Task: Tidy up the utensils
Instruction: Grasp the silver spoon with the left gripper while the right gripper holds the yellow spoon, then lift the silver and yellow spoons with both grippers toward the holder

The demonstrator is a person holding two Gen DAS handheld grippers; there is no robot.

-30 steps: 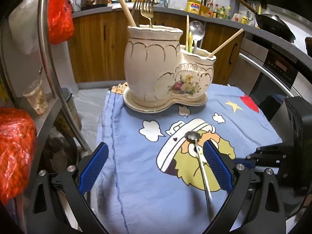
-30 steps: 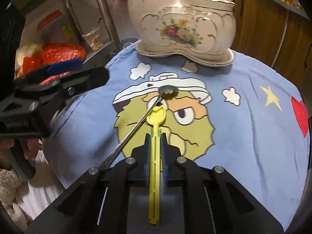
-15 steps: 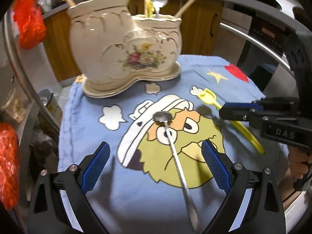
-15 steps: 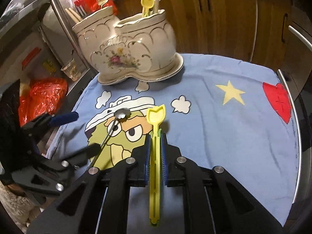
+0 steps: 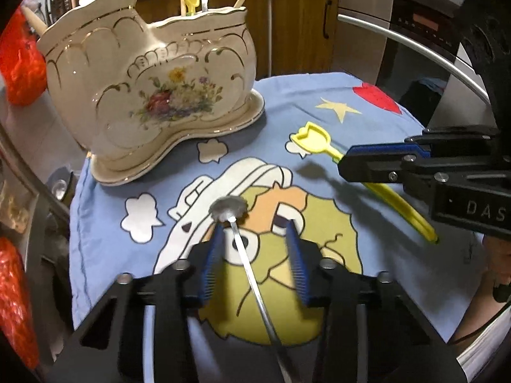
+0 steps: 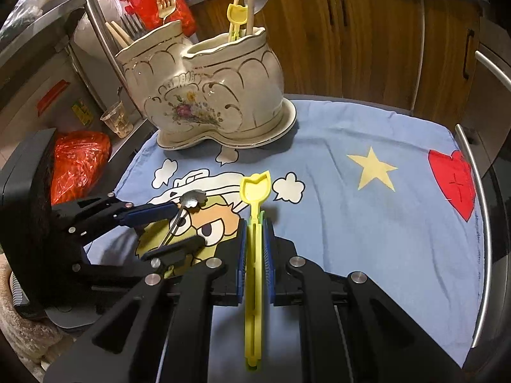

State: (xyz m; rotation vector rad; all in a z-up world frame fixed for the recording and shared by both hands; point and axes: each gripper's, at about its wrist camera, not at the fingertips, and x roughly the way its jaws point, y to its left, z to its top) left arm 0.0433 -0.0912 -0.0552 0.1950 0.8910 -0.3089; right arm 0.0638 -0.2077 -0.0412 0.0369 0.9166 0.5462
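Your left gripper (image 5: 254, 263) sits low over the blue cartoon cloth (image 5: 105, 191) on the table, its blue-padded jaws set apart on either side of the metal spoon (image 5: 246, 255), which lies between them with neither pad clearly touching it. The spoon's small scalloped bowl points toward the ceramic utensil holder (image 5: 153, 89), which stands on its matching saucer at the far left of the cloth, with a yellow utensil, a metal spoon and wooden sticks rising from it. On your right, the right gripper (image 5: 348, 164) grips a yellow plastic utensil (image 5: 314, 140) above the cloth, its tulip-shaped head toward the holder.
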